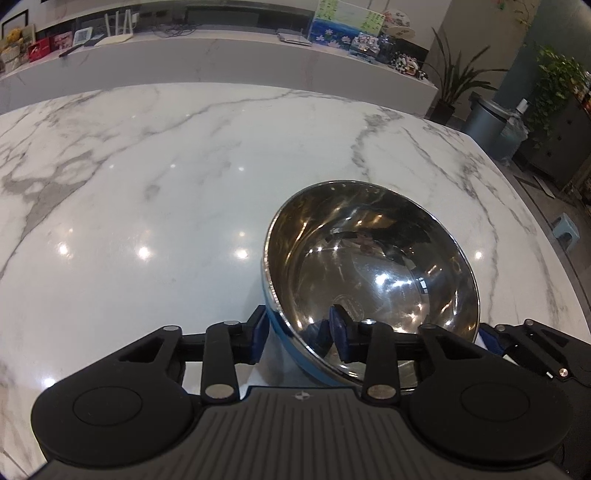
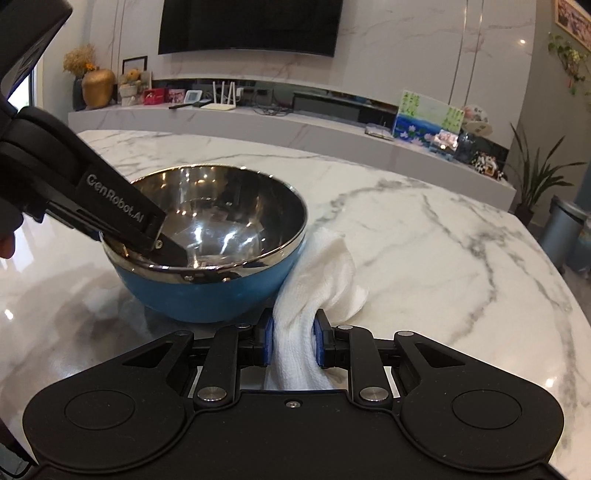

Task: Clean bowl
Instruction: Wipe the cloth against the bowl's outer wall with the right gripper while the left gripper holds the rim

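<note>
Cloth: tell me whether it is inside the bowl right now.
No: the cloth, pinched in the right gripper, lies on the table beside the bowl, not in it.

A white marble table with grey veins fills the near scene. Behind it, a long white shelf is seen along the far wall. On the shelf's left end a gold vase is set, with a white router further right. A painted picture of flowers is propped towards the right end. A dark television is mounted above. At the far right, a grey bin is placed beside a potted plant.
</note>
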Tool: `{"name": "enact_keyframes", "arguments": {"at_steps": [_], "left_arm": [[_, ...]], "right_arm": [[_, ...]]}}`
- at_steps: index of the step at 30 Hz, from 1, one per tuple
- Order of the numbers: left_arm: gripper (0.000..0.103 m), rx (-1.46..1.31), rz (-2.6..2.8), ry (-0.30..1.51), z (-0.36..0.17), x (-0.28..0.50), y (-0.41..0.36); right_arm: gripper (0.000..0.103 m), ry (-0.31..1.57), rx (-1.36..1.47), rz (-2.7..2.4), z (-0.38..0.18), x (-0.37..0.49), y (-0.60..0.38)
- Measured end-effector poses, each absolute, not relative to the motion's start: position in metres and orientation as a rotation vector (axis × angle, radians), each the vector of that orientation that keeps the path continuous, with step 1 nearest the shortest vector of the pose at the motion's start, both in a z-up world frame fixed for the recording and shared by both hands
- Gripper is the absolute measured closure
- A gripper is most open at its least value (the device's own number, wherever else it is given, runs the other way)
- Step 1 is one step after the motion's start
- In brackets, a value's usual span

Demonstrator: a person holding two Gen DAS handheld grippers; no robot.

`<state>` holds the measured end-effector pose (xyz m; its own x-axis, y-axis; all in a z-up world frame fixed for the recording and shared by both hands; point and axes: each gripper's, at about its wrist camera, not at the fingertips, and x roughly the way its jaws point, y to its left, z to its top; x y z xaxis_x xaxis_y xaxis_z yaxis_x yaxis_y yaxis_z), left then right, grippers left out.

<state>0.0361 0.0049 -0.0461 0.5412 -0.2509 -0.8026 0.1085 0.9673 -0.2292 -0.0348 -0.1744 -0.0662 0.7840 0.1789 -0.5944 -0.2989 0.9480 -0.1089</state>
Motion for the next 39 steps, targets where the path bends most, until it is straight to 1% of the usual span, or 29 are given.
{"name": "enact_keyframes", "arguments": {"at_steps": [1, 5, 9, 10, 14, 22, 27, 30, 32, 34, 39], "left_arm": [[0.058, -0.166, -0.212, 0.981, -0.046, 0.035, 0.006], [0.053, -0.204, -0.215, 1.005, -0.045, 0.033, 0.008], [0.053, -0.192, -0.206, 1.006, -0.043, 0.033, 0.008], [0.054, -0.189, -0.207, 1.006, -0.043, 0.034, 0.008], [0.069, -0.165, -0.212, 1.006, -0.043, 0.036, 0.005], [0.069, -0.115, -0.208, 0.989, -0.045, 0.042, 0.001], [0.069, -0.123, -0.199, 0.984, -0.045, 0.042, 0.003], [0.067, -0.125, -0.183, 0.984, -0.044, 0.038, 0.005], [0.061, -0.132, -0.178, 0.982, -0.043, 0.035, 0.007], [0.058, -0.136, -0.179, 0.981, -0.042, 0.033, 0.007], [0.057, -0.128, -0.187, 0.979, -0.039, 0.031, 0.005]], "right_arm": [[0.084, 0.61, -0.206, 0.255, -0.065, -0.036, -0.174], [0.084, 0.551, -0.247, 0.228, -0.057, -0.045, -0.175], [0.084, 0.498, -0.292, 0.222, -0.051, -0.053, -0.174], [0.084, 0.497, -0.293, 0.224, -0.051, -0.053, -0.174], [0.084, 0.514, -0.296, 0.247, -0.053, -0.053, -0.173], [0.084, 0.607, -0.327, 0.322, -0.067, -0.049, -0.162], [0.084, 0.621, -0.328, 0.323, -0.069, -0.047, -0.161], [0.084, 0.601, -0.32, 0.3, -0.066, -0.047, -0.164], [0.084, 0.58, -0.312, 0.283, -0.062, -0.046, -0.168], [0.084, 0.557, -0.305, 0.27, -0.058, -0.046, -0.17], [0.084, 0.514, -0.308, 0.265, -0.051, -0.045, -0.174]]}}
